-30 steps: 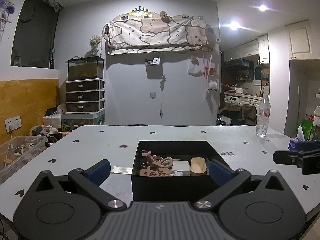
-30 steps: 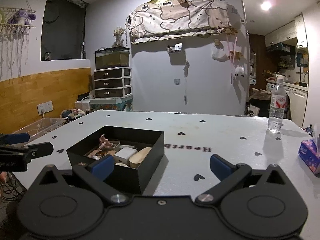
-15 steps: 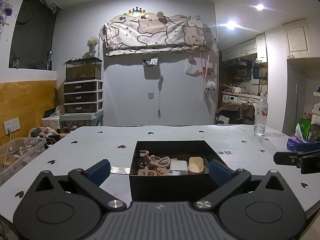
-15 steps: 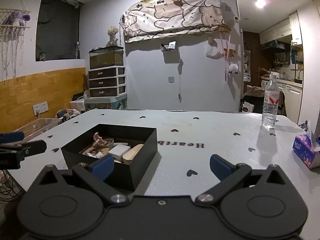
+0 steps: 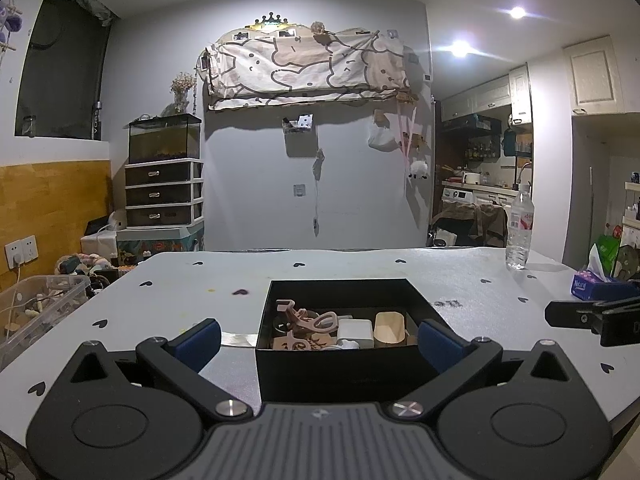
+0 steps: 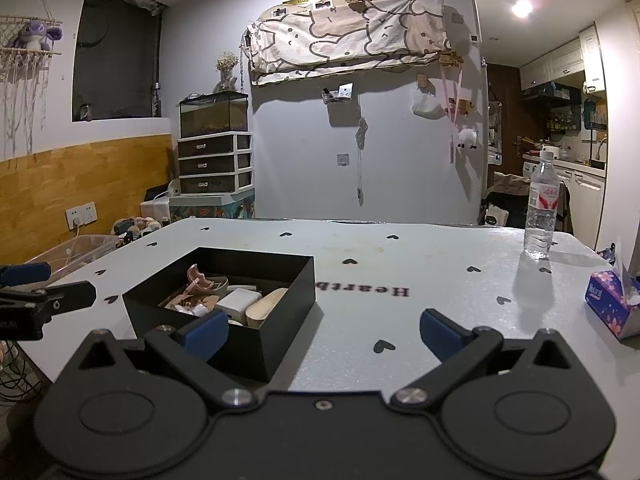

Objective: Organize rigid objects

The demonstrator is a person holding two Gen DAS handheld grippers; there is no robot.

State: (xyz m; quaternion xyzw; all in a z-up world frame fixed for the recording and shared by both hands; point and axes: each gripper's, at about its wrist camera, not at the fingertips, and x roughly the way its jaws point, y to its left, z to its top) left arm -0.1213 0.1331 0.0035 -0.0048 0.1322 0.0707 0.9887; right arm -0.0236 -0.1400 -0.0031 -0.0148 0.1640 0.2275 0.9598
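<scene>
The white table (image 6: 420,272) has the word "Hearth" in dark letters, upside down, near the middle of the right wrist view. The blue tissue box (image 6: 612,306) at the right edge says "Natural" on its end.

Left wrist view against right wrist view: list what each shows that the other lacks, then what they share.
Left wrist only: the right gripper at the right edge, and the box seen head-on.

Right wrist only: the left gripper at the left edge, the "Heartb" lettering, a purple plush toy.

Both: the black box of small items, water bottle, tissue box, heart-print table.
</scene>
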